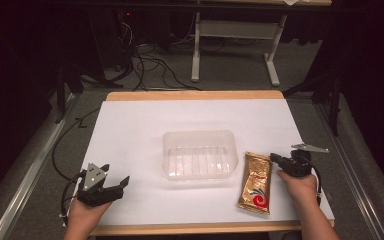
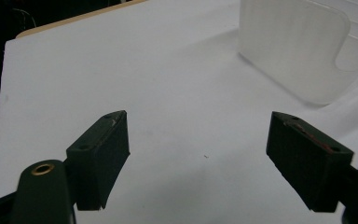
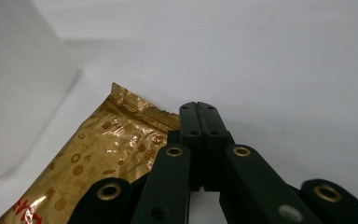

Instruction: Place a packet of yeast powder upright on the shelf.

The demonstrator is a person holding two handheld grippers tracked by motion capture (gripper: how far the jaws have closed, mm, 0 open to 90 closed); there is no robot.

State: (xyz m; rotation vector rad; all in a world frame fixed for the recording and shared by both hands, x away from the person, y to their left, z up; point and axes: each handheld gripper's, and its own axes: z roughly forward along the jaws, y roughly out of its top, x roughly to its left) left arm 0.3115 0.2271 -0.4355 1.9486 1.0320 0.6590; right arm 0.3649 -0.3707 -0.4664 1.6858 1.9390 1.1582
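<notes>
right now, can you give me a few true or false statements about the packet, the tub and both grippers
1. The gold packet lies inside the clear tub. False: it lies on the white sheet, to the tub's right.
2. The left gripper is open with nothing between its fingers. True.
3. The right gripper is wide open. False: its fingers are pressed together.
4. The tub is empty. True.
5. The right gripper holds the packet. False: it sits beside the packet's far end.

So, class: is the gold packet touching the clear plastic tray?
Apart. The high view shows a strip of white table between the gold packet and the clear plastic tray's right wall.
</notes>
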